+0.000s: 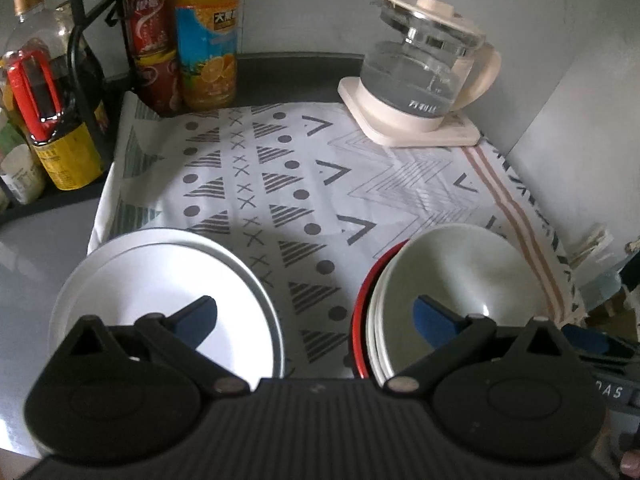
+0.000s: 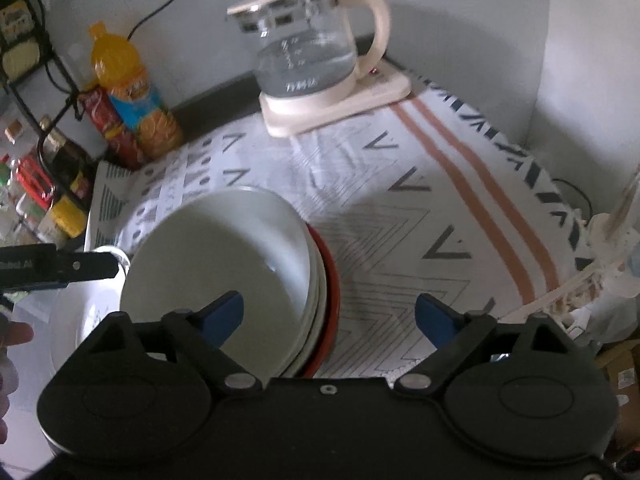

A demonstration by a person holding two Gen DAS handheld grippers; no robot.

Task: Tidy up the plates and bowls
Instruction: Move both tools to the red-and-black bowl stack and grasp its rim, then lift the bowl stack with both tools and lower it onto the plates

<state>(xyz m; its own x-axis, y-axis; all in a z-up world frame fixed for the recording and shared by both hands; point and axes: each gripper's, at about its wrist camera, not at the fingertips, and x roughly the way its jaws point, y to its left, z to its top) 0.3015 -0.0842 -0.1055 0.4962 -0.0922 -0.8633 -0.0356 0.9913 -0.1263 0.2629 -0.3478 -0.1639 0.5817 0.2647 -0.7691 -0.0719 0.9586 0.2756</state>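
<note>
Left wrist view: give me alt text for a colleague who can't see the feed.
The open left gripper hovers over a patterned white cloth, between stacked white plates on its left and nested pale bowls in a red-rimmed bowl on its right. Behind stand a glass kettle on a cream base and an orange juice bottle.

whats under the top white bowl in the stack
Under the top white bowl, more white bowl rims show, nested, then a red rim at the bottom. How many bowls there are, and their insides, are covered.

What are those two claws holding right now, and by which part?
Nothing. The left claw and the right claw are both open and empty, above the plates and stacked bowls.
</note>
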